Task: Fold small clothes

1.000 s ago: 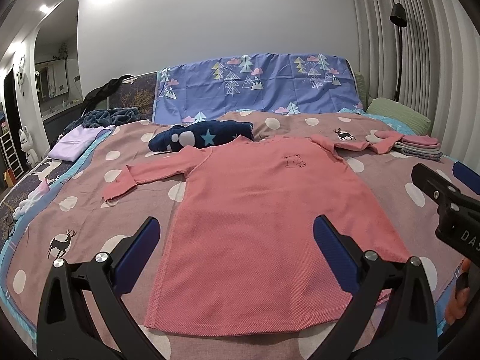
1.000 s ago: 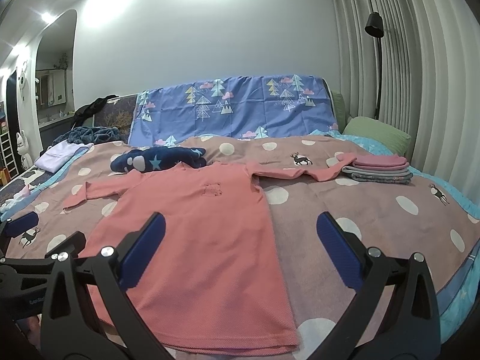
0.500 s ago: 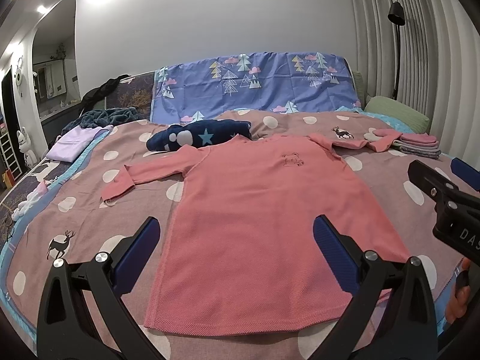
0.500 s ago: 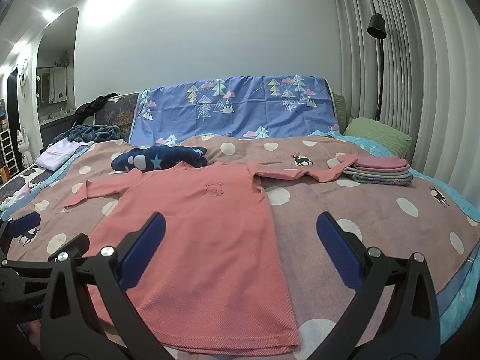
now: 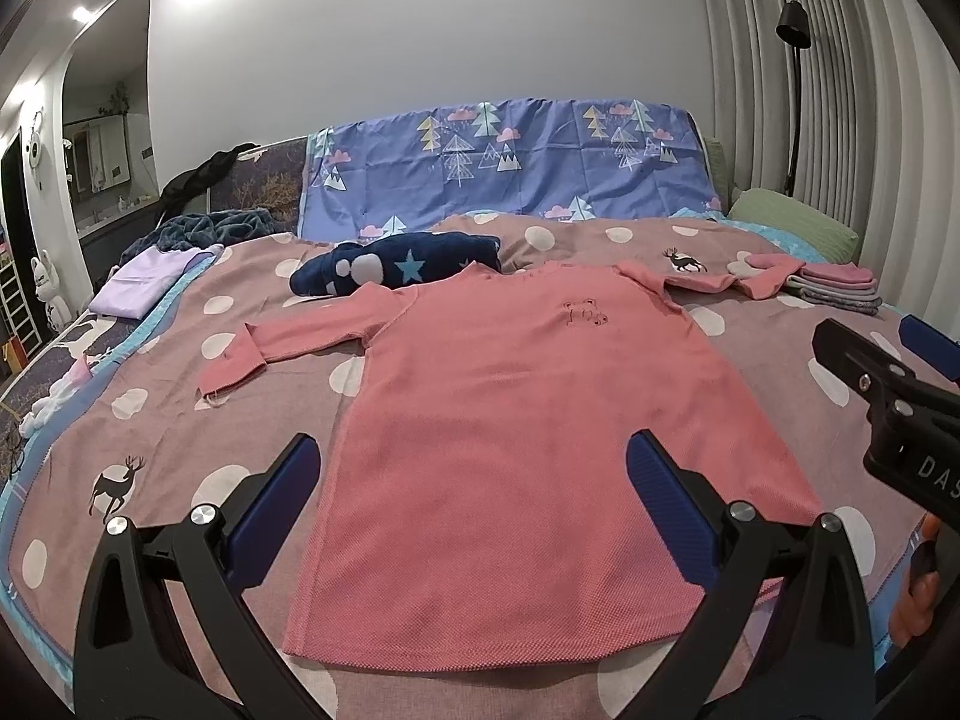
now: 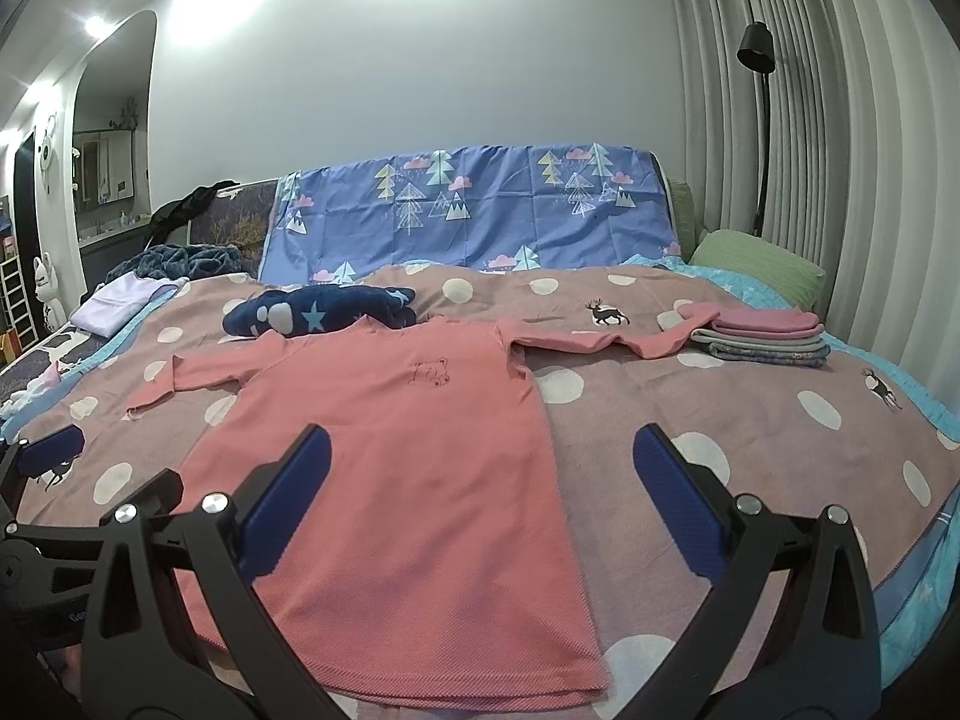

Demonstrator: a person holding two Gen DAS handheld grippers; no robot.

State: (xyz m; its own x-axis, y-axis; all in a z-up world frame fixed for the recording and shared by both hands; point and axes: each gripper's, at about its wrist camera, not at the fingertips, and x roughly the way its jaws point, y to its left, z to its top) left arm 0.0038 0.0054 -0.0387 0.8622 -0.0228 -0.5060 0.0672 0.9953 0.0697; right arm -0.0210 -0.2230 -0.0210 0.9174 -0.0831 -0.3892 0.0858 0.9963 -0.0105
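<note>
Pink shirt [image 5: 528, 420] flat, bedspread's right edge [image 6: 924, 414] in right view only

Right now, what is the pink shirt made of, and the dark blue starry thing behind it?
The pink shirt looks like a matte knit, maybe cotton pique: a fine bumpy weave shows near the hem, and it lies limp and flat. The dark blue starry thing looks like plush fleece: fuzzy edges, soft puffy folds, no shine. The exact fibres cannot be told from here.

Shirt [image 5: 528, 414] flat on bed [image 5: 180, 420], cushion [image 5: 396, 264] behind, folded stack [image 5: 834, 288] right
</note>
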